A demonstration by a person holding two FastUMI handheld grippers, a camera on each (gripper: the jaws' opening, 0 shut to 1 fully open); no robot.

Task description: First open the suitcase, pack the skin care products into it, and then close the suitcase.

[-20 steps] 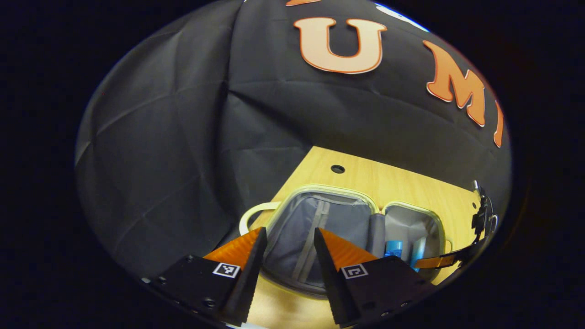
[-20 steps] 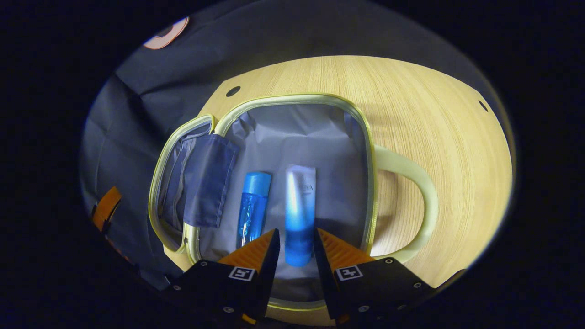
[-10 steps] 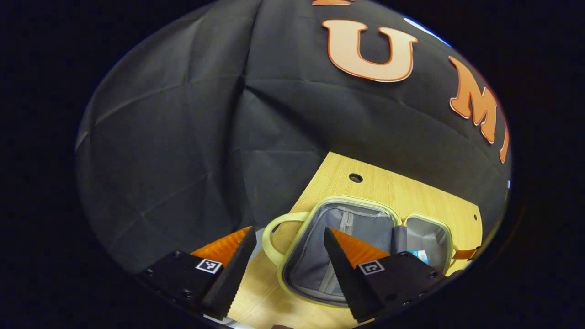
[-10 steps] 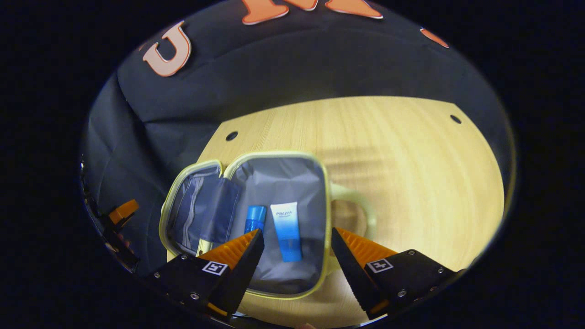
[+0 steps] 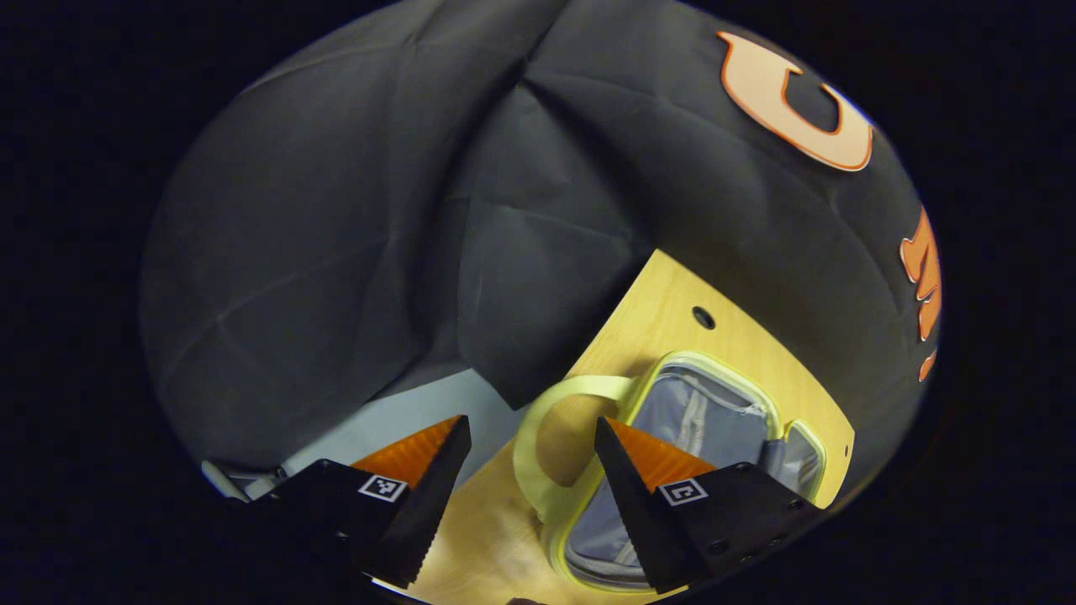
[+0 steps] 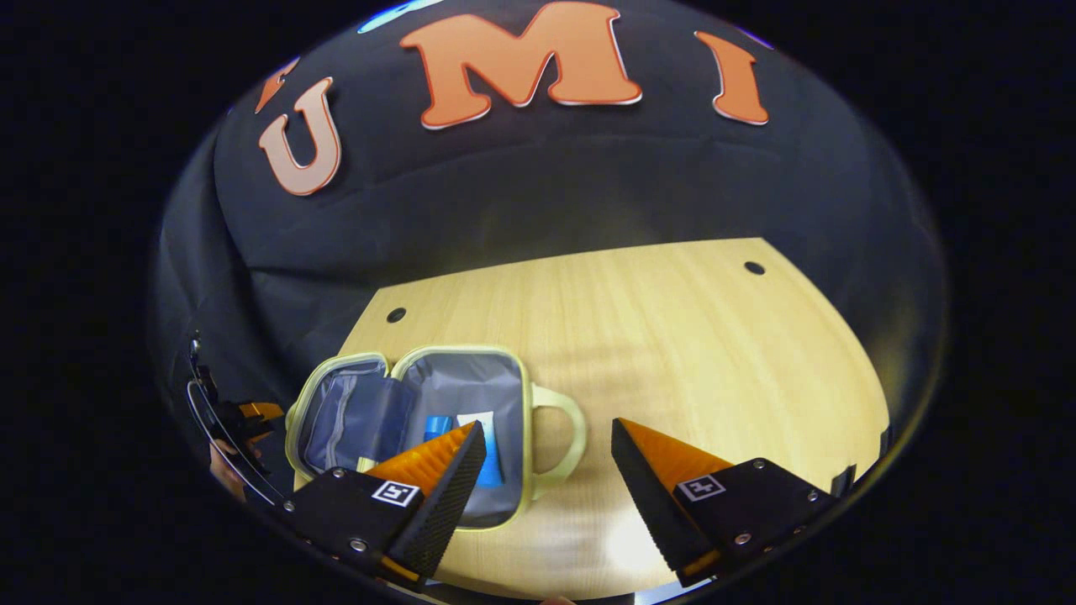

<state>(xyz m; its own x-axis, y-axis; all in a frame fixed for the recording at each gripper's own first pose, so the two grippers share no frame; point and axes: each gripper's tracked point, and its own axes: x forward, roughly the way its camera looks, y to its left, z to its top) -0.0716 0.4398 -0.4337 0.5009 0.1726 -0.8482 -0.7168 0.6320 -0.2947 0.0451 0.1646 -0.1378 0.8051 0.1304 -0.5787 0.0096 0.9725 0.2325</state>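
The suitcase (image 6: pixel 403 420) lies open on the tabletop (image 6: pixel 672 336), its 2 halves flat. A blue bottle (image 6: pixel 435 427) and a tube (image 6: pixel 486 449) rest inside the half nearest its handle (image 6: pixel 559 437). The right gripper (image 6: pixel 546 470) and the left gripper (image 5: pixel 530 470) hang above the suitcase, jaws released, empty.

**Partly hidden: the case's contents**

In the right gripper view, the blue bottle (image 6: pixel 435 424) and the white-and-blue tube (image 6: pixel 486 445) lie half behind a tong finger (image 6: pixel 437 483) — their lower ends cannot be seen.

In the left gripper view, the open pale-yellow suitcase with grey lining (image 5: pixel 685 412) is partly covered by a finger (image 5: pixel 647 470) — its far half is too small to read.
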